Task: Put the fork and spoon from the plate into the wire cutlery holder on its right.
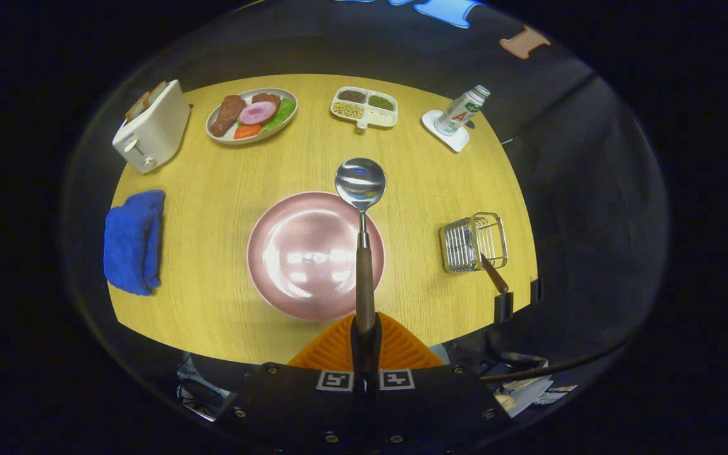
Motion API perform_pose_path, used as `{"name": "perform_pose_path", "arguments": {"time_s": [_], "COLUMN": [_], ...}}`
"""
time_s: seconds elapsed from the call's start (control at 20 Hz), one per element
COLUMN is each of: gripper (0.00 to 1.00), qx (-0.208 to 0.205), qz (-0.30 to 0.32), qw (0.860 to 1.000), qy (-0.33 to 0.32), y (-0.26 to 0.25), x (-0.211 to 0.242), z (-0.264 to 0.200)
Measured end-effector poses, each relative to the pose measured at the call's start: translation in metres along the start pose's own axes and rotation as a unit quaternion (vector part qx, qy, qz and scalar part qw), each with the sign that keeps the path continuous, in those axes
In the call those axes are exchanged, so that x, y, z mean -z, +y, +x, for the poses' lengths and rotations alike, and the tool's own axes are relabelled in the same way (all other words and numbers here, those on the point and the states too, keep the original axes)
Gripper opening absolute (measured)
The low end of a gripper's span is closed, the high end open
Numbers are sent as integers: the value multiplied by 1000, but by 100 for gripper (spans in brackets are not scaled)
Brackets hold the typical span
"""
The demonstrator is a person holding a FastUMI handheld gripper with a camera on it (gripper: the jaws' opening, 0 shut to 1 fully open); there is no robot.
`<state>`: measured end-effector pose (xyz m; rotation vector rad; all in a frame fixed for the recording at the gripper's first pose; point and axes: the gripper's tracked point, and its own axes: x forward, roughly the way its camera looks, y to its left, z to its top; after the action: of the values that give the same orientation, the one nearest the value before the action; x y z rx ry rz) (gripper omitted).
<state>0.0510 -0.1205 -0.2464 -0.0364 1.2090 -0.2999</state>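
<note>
Round wooden table (225,208) below, gripper (364,332) pinching spoon (362,189) handle over empty pink plate (288,253); swing right, drop handle-up into wire holder (473,243) beside fork handle (494,273).

The spoon (360,183) has a mirror-bright metal bowl and a smooth brown wooden handle, pinched between the gripper (364,335)'s 2 ridged orange rubbery fingers (332,349). The pink plate (304,256) is glossy; the round table (225,208) is matt pale wood grain; the cutlery holder (474,243) is shiny wire; the blue towel (133,240) is rough cloth
</note>
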Motion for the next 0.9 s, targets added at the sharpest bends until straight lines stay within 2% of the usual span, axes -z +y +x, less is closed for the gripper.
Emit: {"name": "perform_pose_path", "arguments": {"time_s": [0.3, 0.55, 0.7, 0.9], "gripper": [1, 1, 1, 1], "qx": [19, 21, 22, 4], "qz": [56, 108, 115, 118], "qw": [998, 991, 988, 984], "qy": [29, 70, 102, 131], "y": [-72, -122, -142, -152], "x": [-12, 6, 19, 29], "z": [2, 17, 26, 40]}}
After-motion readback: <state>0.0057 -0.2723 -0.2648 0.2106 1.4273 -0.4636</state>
